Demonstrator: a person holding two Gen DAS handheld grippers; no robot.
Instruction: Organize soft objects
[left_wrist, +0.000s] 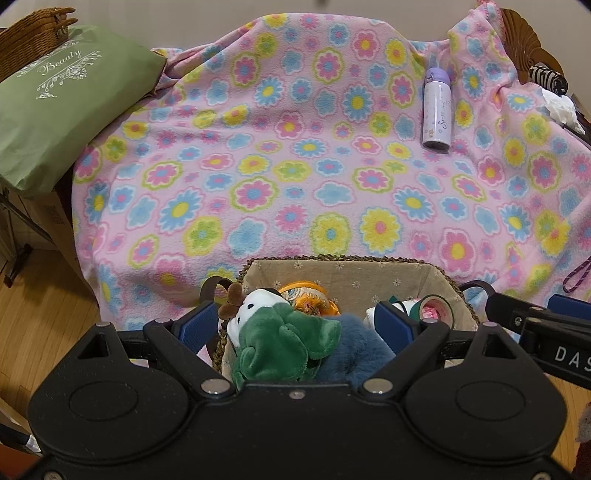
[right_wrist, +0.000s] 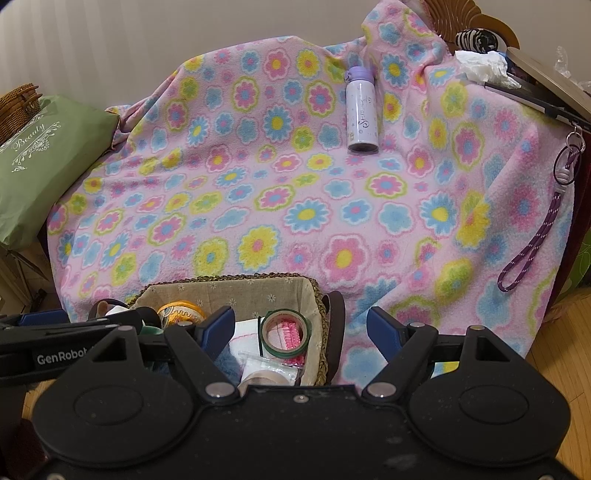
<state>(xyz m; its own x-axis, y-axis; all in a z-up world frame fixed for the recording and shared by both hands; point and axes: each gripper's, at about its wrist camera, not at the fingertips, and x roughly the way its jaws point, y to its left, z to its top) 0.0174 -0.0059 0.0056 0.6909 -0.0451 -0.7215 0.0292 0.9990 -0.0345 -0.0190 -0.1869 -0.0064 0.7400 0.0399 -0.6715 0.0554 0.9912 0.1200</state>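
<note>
Basket (left_wrist: 347, 271) is my landmark: a woven seagrass one with a beige daisy-print lining and dark loop handles, sitting on the near edge of the flowered pink fleece blanket (left_wrist: 295, 147).

Inside its left half I find a green plush toy (left_wrist: 284, 343) with a white face and a small brown antler, soft and slumped, lying against a grey-blue furry item (left_wrist: 354, 350). Behind these, deeper in the basket, sits an orange patterned piece (left_wrist: 306, 295). In the right half, seen from the right wrist camera, a green tape roll (right_wrist: 284, 332) lies over something pink, with a white cloth (right_wrist: 243, 334) beside it.

My left hand-held gripper (left_wrist: 299, 325) hangs over the basket's left half, released, jaws wide on either side of the green plush without pressing it. My right hand-held gripper (right_wrist: 301, 330) is likewise released, one finger over the basket interior and the other outside its right rim, gripping nothing.

Well beyond the basket a lilac bottle (left_wrist: 437, 110) lies on the blanket. Far left of the basket rests a green bag (left_wrist: 62, 110).
</note>
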